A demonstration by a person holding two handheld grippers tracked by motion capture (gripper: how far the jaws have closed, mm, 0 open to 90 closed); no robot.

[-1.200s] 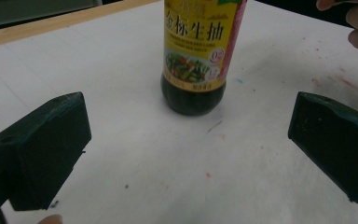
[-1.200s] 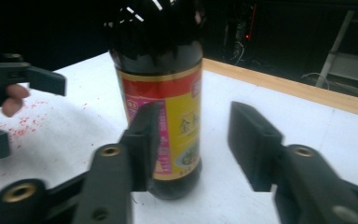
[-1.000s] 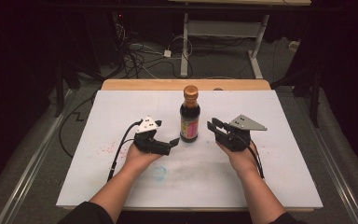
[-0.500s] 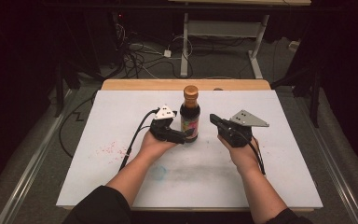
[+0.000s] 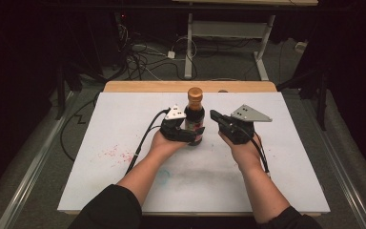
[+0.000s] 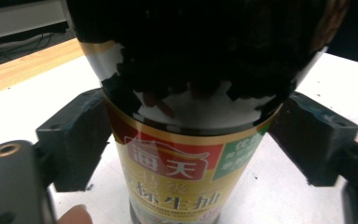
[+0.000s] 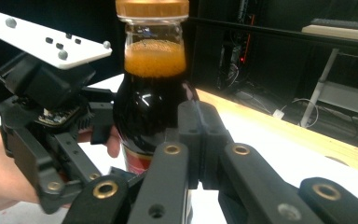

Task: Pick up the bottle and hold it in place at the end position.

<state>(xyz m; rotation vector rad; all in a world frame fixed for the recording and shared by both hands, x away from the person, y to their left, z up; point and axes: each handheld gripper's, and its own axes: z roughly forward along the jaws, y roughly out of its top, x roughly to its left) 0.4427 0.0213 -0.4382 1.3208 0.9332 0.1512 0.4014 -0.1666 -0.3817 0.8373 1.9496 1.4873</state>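
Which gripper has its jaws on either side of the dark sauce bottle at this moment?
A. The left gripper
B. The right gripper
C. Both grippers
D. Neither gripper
A. The left gripper has one jaw on each side of the sauce bottle, as the left gripper view shows at the label, while the right gripper sits beside the bottle, its jaws together and apart from it.
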